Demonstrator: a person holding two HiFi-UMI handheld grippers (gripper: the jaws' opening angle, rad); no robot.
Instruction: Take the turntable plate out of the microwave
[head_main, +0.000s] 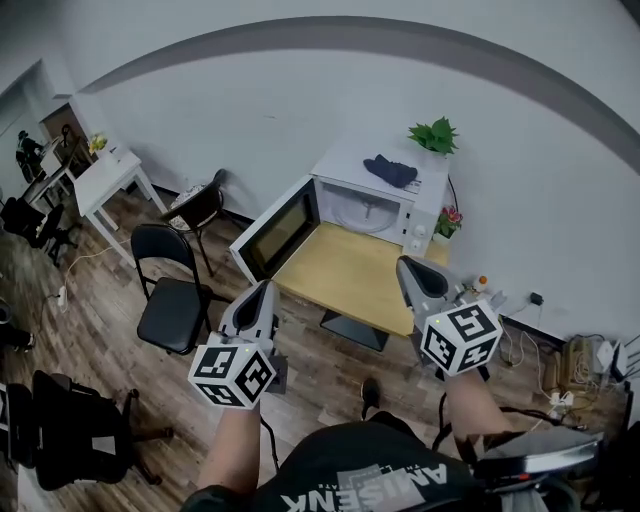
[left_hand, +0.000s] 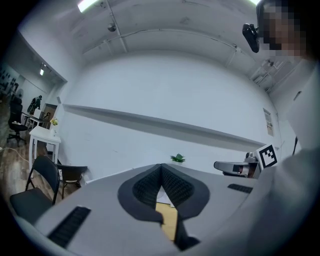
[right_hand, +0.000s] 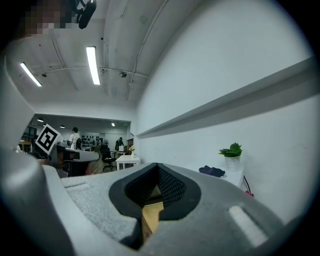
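While I stand at the near side of the wooden counter (head_main: 345, 275), I hold both tongs out level towards the microwave (head_main: 428, 192), which sits at the far edge of this counter. The left tongs (head_main: 262, 292) are fully closed, pad against pad, and nothing is between them. The right tongs (head_main: 410, 268) are closed in the same way and also empty. I judge this is because there is nothing to take yet: the reach into the oven is not made, and both tips are well apart from it, at the near corners of the counter.

The door (head_main: 280, 232) of the microwave stands wide open to the left, so the white inside is free to enter from my side. The turntable plate (head_main: 365, 213) lies flat on the floor of the cavity, where I see it as a pale round disc. It is not yet touched by any tongs.

On top of the microwave, a dark cloth (head_main: 390, 172) lies and a small green plant (head_main: 433, 136) stands. Both are out of the way of the opening, so they should not disturb the work. Two black chairs (head_main: 172, 292) stand to the left of the counter, near my left arm.

The next move, as I judge it, calls for open tongs and a careful approach under the low roof of the cavity.
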